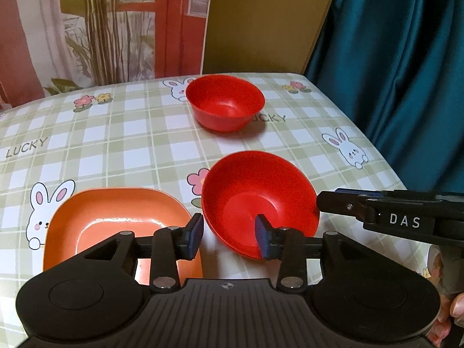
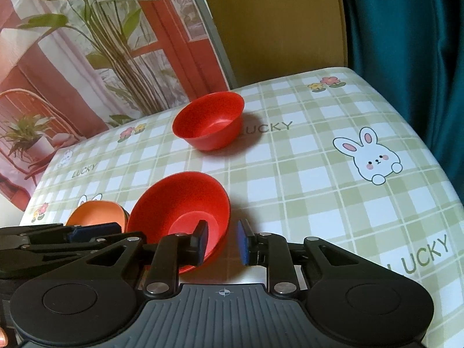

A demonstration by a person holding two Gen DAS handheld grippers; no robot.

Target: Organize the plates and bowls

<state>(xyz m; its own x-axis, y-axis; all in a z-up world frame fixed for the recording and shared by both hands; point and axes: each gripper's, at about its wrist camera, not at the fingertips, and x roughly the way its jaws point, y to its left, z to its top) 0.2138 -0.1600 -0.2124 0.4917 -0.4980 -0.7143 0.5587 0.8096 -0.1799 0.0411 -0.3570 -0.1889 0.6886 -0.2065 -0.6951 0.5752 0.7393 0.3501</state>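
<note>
A red bowl (image 1: 255, 200) (image 2: 179, 203) sits near me on the checked tablecloth. My left gripper (image 1: 229, 236) straddles its near left rim, one finger inside and one outside. Tablecloth shows between the outer pad and the bowl, so this gripper is open. My right gripper (image 2: 221, 240) (image 1: 322, 203) straddles the right rim the same way, with gaps on both sides of the wall, so it is open too. An orange square plate (image 1: 116, 220) (image 2: 95, 214) lies just left of the bowl. A second red bowl (image 1: 224, 103) (image 2: 208, 121) stands upright farther back.
The table (image 2: 348, 203) ends close on the right, where a teal curtain (image 1: 391, 72) hangs. A yellow board (image 1: 261, 20) and a printed backdrop with plants (image 2: 87, 58) stand behind the far edge. A person's fingers (image 1: 456, 310) hold the right gripper's handle.
</note>
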